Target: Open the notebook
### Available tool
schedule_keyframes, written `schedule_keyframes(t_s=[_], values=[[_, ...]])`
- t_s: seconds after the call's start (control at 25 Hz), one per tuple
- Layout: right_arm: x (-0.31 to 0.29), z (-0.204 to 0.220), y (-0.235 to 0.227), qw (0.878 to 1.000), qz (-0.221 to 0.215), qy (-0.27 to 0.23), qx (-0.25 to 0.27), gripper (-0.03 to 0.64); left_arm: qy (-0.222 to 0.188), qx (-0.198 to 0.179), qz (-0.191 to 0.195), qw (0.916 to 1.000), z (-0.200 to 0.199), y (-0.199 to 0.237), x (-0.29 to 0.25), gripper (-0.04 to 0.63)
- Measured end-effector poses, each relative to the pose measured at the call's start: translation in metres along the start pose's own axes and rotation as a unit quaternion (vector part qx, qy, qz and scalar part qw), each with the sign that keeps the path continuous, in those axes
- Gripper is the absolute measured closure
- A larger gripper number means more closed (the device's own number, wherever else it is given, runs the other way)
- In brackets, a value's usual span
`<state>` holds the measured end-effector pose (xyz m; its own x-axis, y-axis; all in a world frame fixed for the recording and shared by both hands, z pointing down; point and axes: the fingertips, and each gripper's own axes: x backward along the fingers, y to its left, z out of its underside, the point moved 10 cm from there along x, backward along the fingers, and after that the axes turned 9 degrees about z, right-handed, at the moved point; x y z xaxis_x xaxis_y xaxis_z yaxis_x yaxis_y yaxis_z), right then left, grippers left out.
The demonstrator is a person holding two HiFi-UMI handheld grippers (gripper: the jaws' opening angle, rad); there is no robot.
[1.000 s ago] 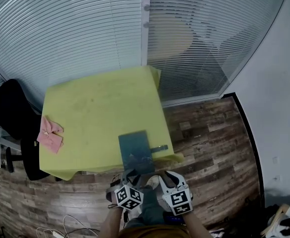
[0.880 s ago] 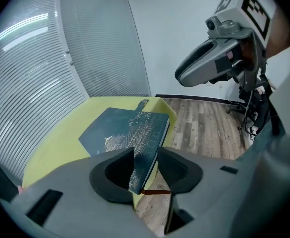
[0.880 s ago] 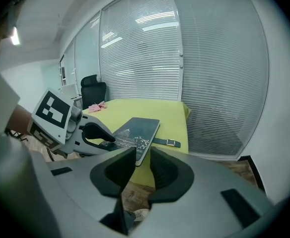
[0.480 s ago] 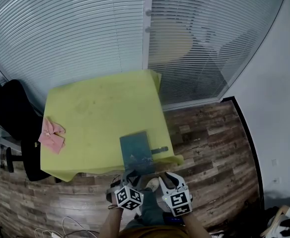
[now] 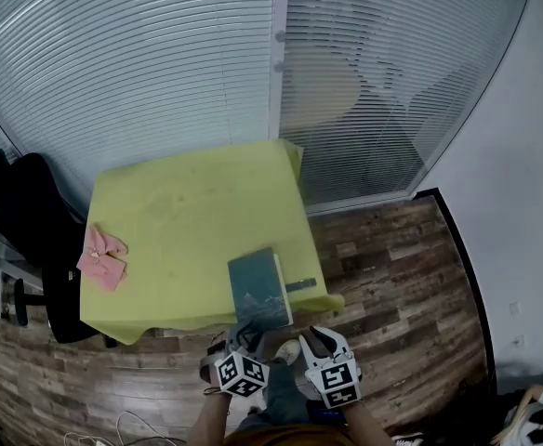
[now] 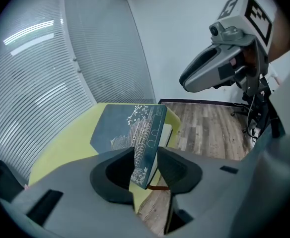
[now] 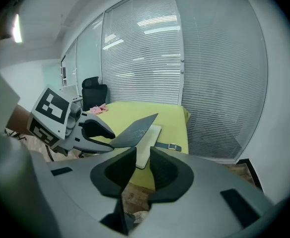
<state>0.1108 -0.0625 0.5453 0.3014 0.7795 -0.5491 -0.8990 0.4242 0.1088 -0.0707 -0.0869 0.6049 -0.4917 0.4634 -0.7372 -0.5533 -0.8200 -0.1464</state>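
A dark blue notebook (image 5: 258, 289) with a white building drawing lies at the front edge of the yellow table (image 5: 178, 212). My left gripper (image 6: 146, 165) is shut on the near edge of its cover (image 6: 130, 128) and holds it tilted up. In the right gripper view the raised cover (image 7: 135, 128) stands clear of the white pages (image 7: 149, 148), with the left gripper (image 7: 98, 133) clamped on it. My right gripper (image 7: 143, 165) is open just short of the notebook's near corner, with nothing between its jaws. A strap with a buckle (image 7: 170, 146) lies beside the notebook.
A pink cloth (image 5: 102, 255) lies at the table's left edge. Left of the table stands a black office chair (image 5: 25, 212). Glass walls with blinds (image 5: 160, 63) run behind the table. Wood flooring (image 5: 392, 268) lies to the right.
The notebook's cover has come up off the pages at its near edge, so a white page edge now shows. Both grippers have stayed almost in place.
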Motion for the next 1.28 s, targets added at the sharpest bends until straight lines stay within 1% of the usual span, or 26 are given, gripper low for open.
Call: schedule_keyframes(t_s=[0.44,0.64,0.76,0.96,1.28], values=[[0.010,-0.002,0.000,1.000,0.009,-0.011,-0.008,0.520,-0.015,0.006,-0.026,0.9995,0.001,0.000,0.015,0.446],[0.013,0.006,-0.002,1.000,0.017,-0.015,-0.007,0.522,-0.020,0.008,-0.036,0.9991,0.003,-0.001,0.021,0.457],[0.014,0.004,-0.001,1.000,0.015,-0.020,-0.006,0.522,-0.023,0.013,-0.041,0.9988,0.003,0.000,0.025,0.457],[0.015,0.001,0.003,1.000,0.008,-0.015,-0.008,0.523,-0.027,0.023,-0.050,0.9981,0.006,0.001,0.031,0.463],[0.013,-0.002,0.008,1.000,-0.001,-0.019,-0.010,0.525,-0.036,0.042,-0.056,0.9969,0.013,0.004,0.040,0.471]])
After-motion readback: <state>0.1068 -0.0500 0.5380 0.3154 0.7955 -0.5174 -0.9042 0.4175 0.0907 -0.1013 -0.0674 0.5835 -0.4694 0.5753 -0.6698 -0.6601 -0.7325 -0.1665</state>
